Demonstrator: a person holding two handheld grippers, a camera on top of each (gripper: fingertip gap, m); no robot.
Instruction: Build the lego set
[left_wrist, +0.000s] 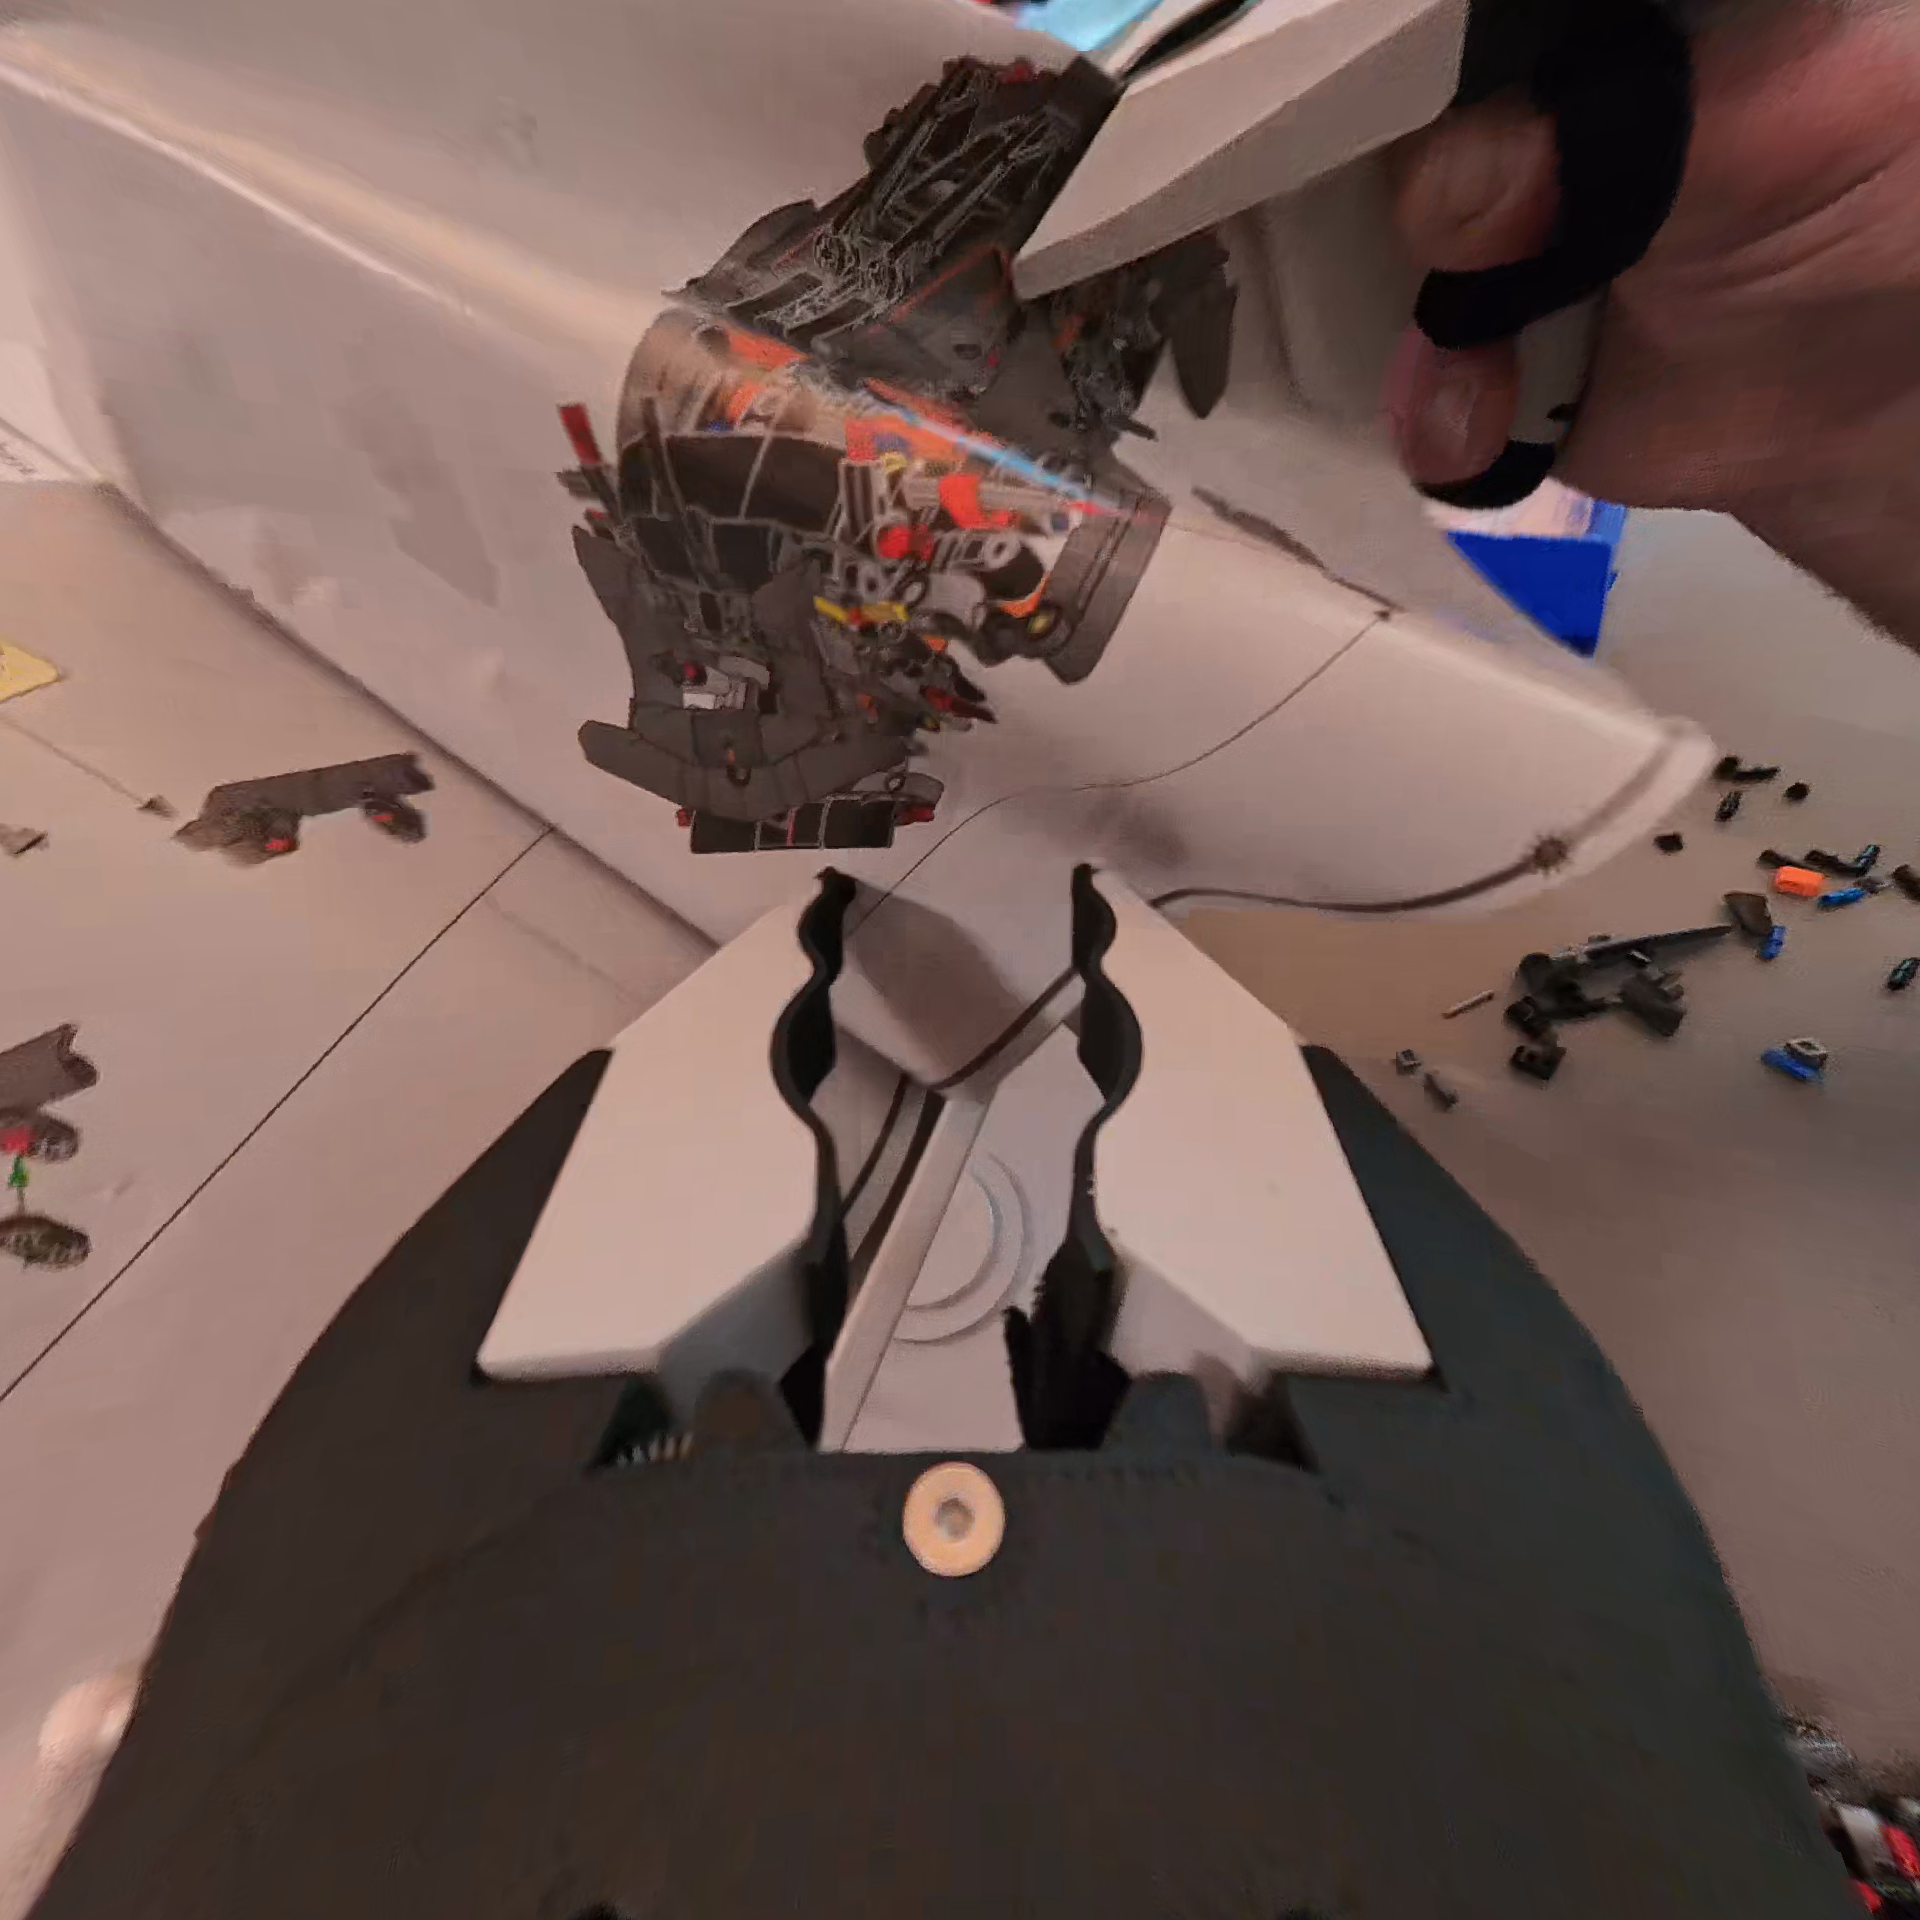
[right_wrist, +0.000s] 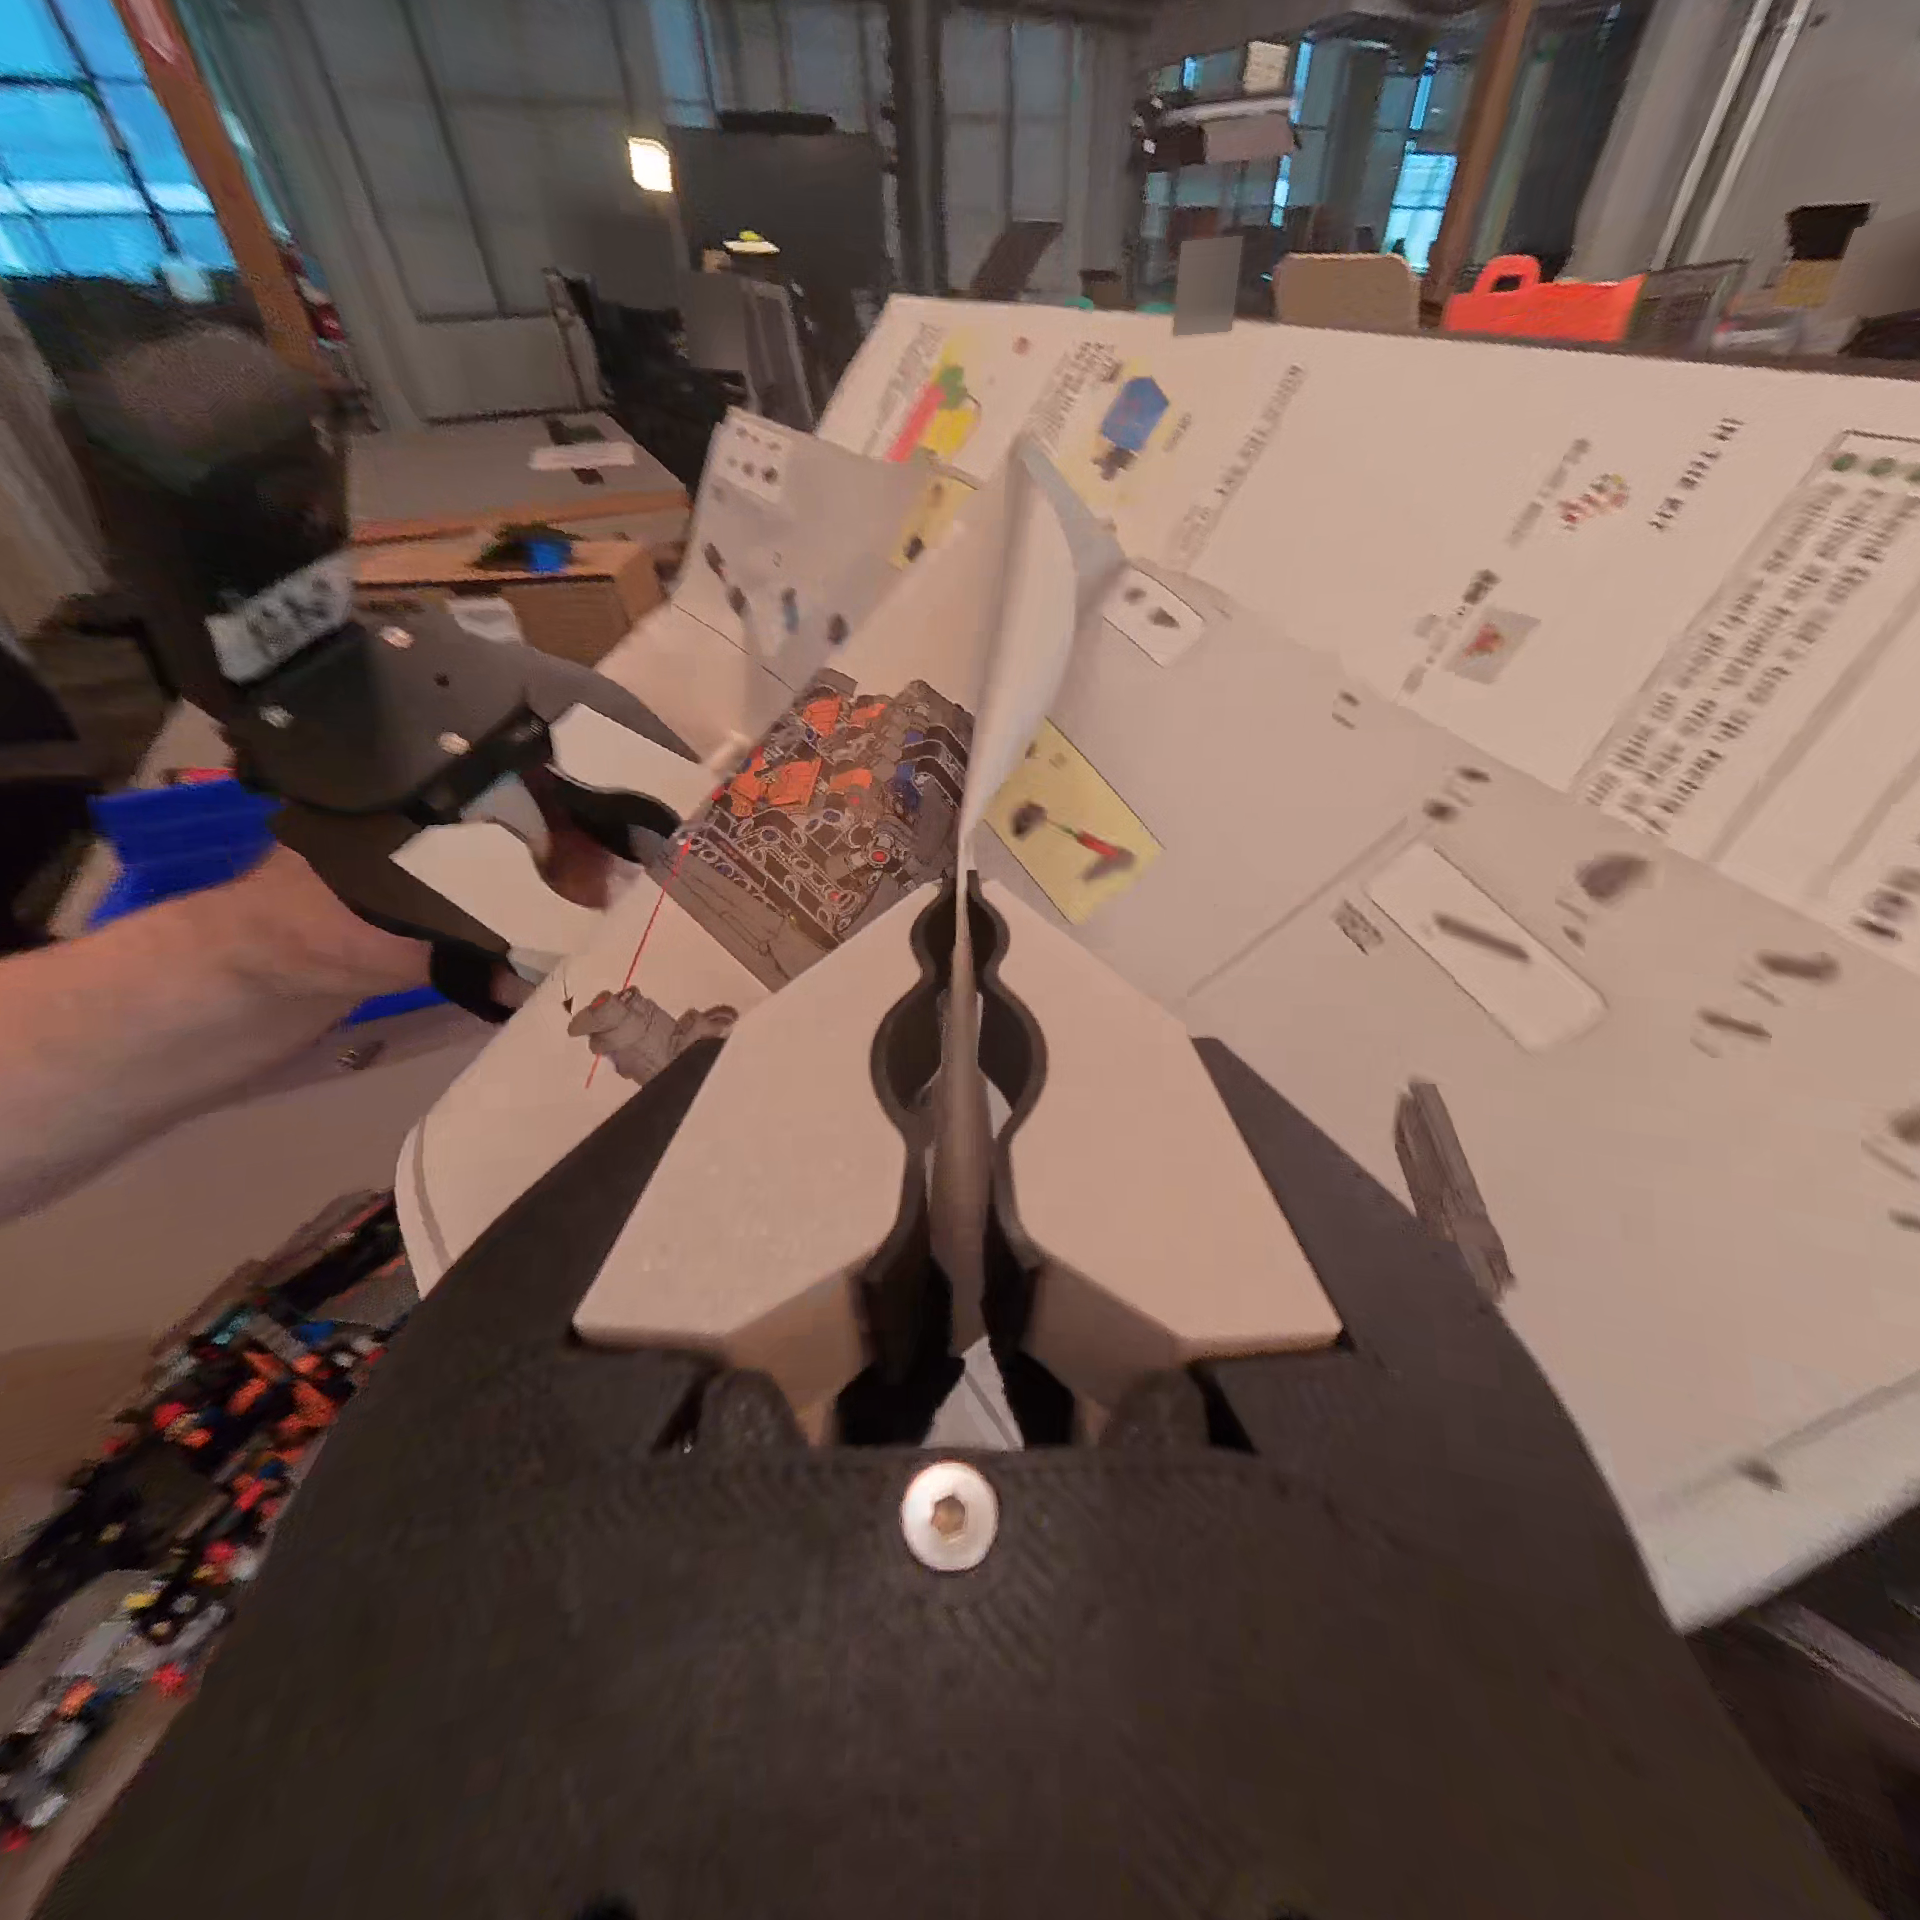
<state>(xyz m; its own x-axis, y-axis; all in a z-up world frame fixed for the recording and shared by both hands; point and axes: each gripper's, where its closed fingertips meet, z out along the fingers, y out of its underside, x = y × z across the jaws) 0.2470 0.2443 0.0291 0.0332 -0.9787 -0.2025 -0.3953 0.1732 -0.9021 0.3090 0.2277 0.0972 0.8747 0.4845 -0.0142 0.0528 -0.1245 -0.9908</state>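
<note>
Right jaws pinching curled instruction booklet (right_wrist: 1023, 644) page, left parted

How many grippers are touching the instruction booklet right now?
2. The right gripper is shut on a lifted page of the instruction booklet. The left gripper is open around the booklet's lower edge.

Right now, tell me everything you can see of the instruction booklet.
The instruction booklet is white glossy paper, printed with grey, black and orange build diagrams. It lies open, its pages lifted and curling. The right tool is shut on a raised page edge; the left tool is open around another. Loose bricks lie beside it.
</note>
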